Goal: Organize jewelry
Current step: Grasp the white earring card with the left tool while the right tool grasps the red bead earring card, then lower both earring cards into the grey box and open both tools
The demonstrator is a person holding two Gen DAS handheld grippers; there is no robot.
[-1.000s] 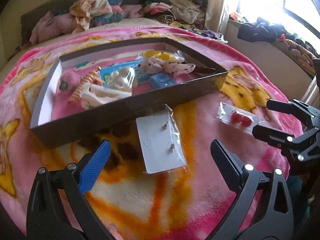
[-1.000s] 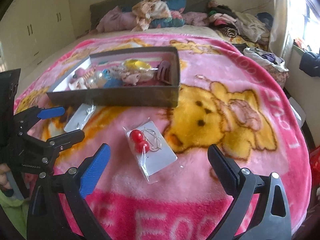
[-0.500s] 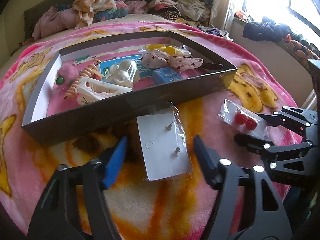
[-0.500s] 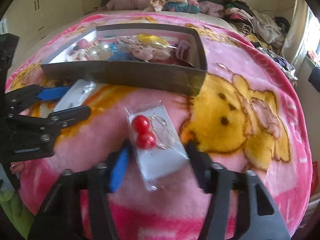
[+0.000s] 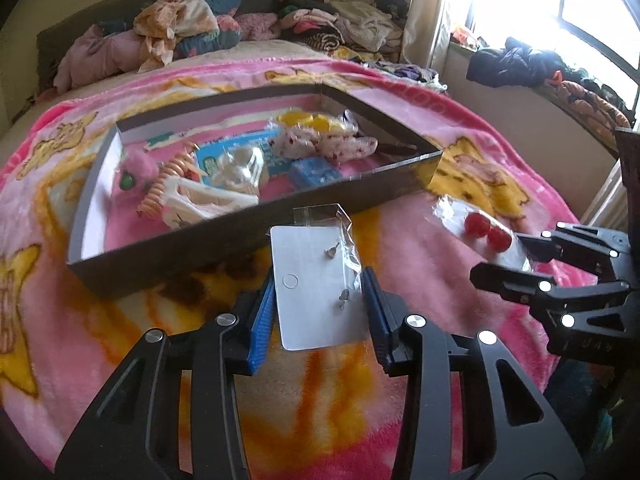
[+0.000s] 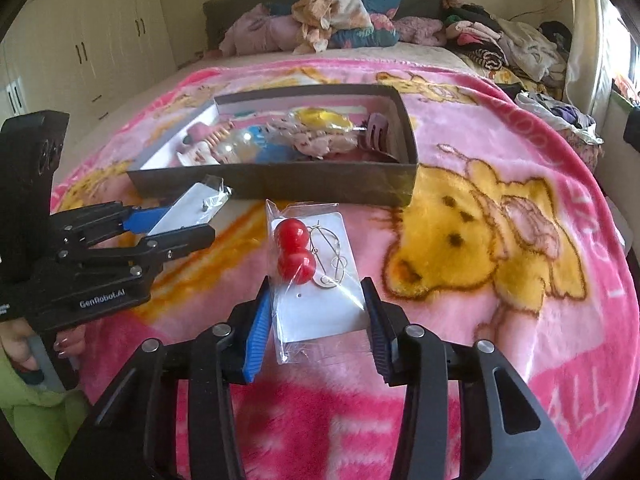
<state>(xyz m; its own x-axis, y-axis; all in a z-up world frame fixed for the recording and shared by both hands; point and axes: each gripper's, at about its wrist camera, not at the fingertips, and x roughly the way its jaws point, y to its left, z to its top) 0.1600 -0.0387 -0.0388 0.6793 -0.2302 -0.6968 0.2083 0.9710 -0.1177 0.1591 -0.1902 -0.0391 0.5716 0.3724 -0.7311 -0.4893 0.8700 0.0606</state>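
Both pairs of jaws, wide a second ago, are closing: left gripper brackets the stud-earring card, right gripper the red-bead earring packet, contact unclear. Neither is boxed yet; the cardboard box ahead already holds other accessories.

The blanket is pink with a yellow bear print. The box is dark grey outside and white inside. Red beads sit on a white card.
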